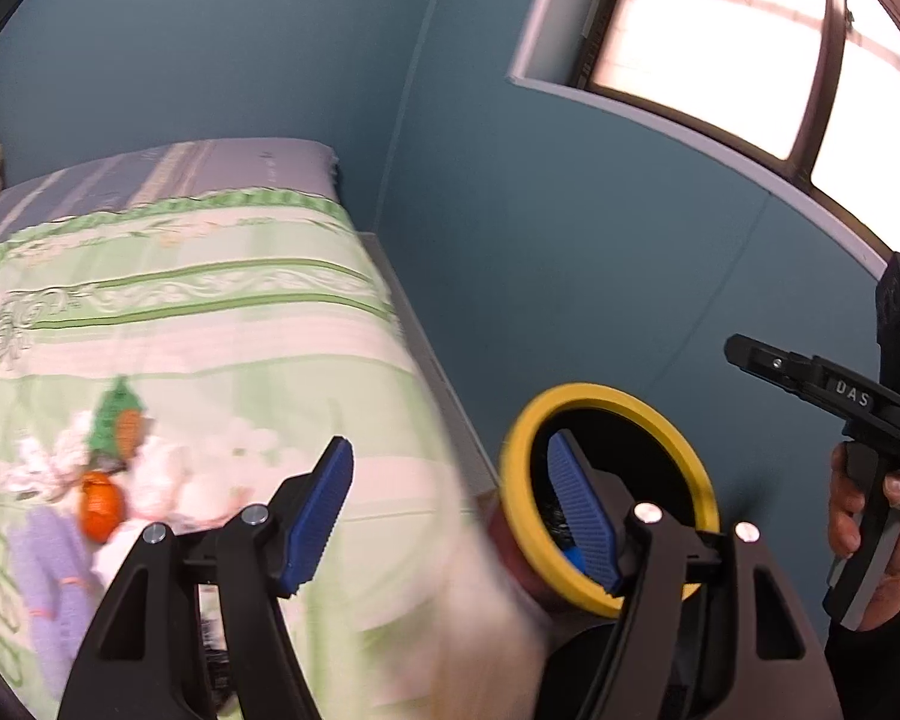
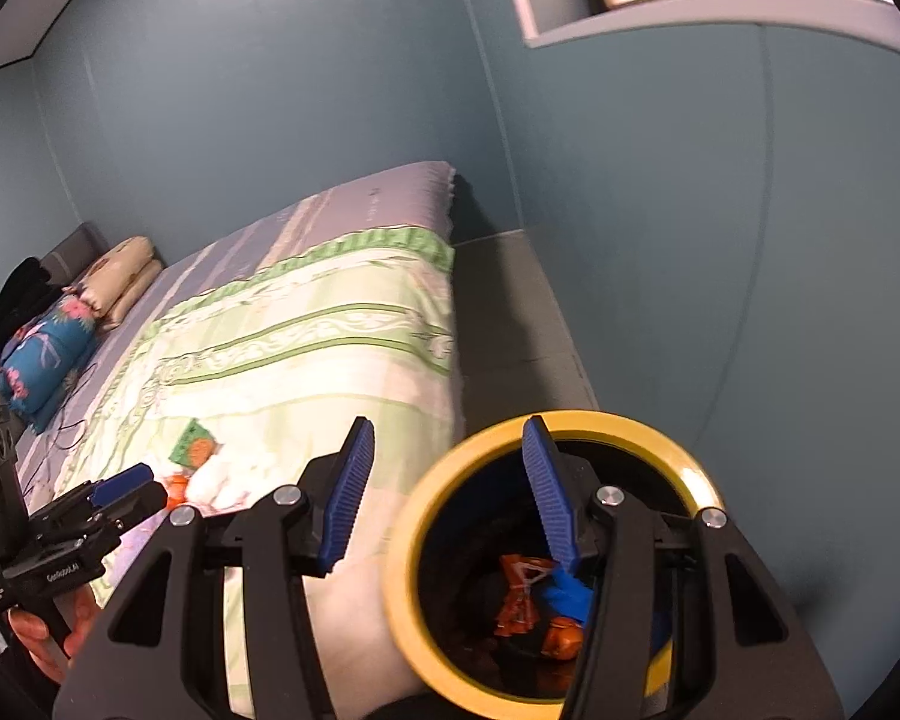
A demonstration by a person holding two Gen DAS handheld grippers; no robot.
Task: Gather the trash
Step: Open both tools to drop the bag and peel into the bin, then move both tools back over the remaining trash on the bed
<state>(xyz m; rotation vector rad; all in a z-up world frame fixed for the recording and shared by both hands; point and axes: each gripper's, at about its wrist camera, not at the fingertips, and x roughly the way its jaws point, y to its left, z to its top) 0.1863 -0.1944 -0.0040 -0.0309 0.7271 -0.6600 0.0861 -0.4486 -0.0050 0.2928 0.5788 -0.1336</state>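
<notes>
Both grippers hang empty with jaws spread: the left gripper (image 1: 450, 516) and right gripper (image 2: 447, 492) sit beside the yellow-rimmed bin (image 2: 684, 450), which already holds orange wrappers (image 2: 519, 594) and stands against the bed (image 2: 306, 330). More litter, an orange wrapper (image 1: 101, 504), a green packet (image 1: 117, 417) and what look like crumpled tissues (image 1: 156, 474), lies on the quilt; the blur hides detail. Take the nearest piece from above, pinching wrapper rather than bedding; carry it clear over the rim before releasing.

Open mouth of round yellow-rimmed black bin (image 2: 555, 570) (some wrappers inside), pressed against green floral quilted bed (image 2: 306, 348), teal wall (image 2: 720, 270) behind.
</notes>
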